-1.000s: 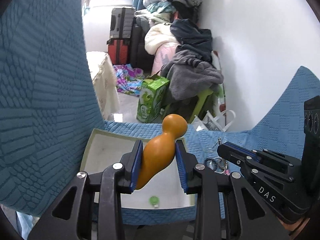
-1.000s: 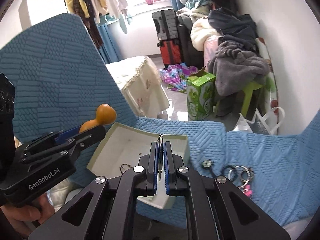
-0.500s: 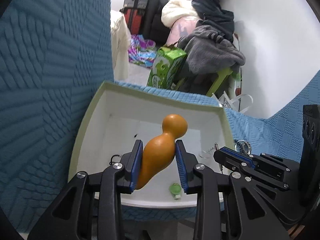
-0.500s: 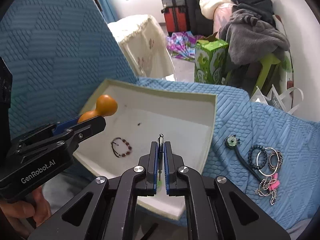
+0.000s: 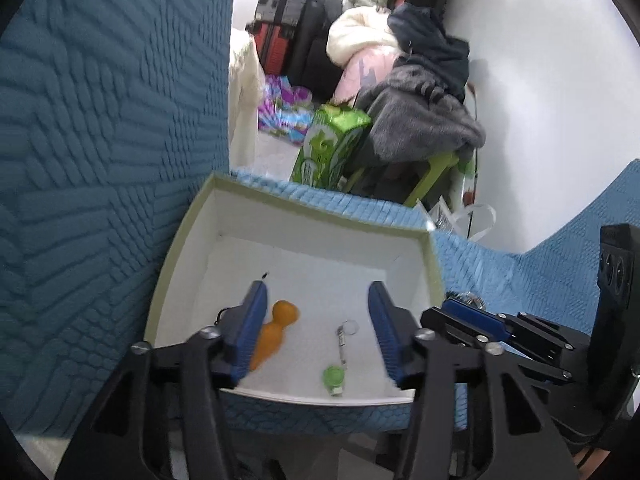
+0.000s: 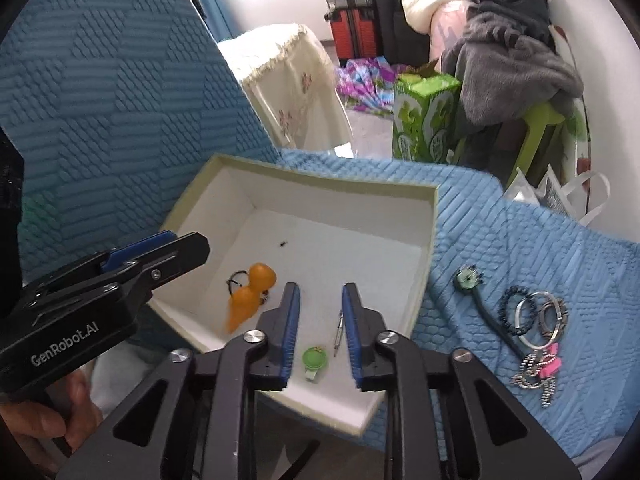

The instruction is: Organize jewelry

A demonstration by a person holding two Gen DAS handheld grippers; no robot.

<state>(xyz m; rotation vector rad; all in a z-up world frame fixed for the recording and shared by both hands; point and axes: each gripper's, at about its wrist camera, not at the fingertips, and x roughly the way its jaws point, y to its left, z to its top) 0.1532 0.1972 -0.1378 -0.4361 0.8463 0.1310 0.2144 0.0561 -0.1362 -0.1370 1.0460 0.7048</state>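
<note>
A white open box [image 5: 434, 264] [image 6: 430, 248] sits on the blue quilted cover. In it lie an orange gourd-shaped piece [image 5: 276, 334] [image 6: 250, 290], a thin silver pendant with a ring [image 5: 345, 334] [image 6: 338, 332] and a green round charm [image 5: 334, 378] [image 6: 315, 358]. A dark beaded bracelet [image 6: 234, 280] lies under the gourd. My left gripper [image 5: 316, 328] is open above the box, the gourd beside its left finger. My right gripper [image 6: 320, 328] is open over the pendant and charm.
On the cover right of the box lie a dark watch-like piece [image 6: 468, 280], bracelets and rings [image 6: 536, 312] and a chain with a pink clip [image 6: 544, 368]. Beyond the cover's edge are a green carton [image 6: 424, 116], piled clothes and suitcases.
Both grippers have opened. The gourd has dropped from my left gripper into the box. The silver pendant has left my right gripper and lies in the box.
</note>
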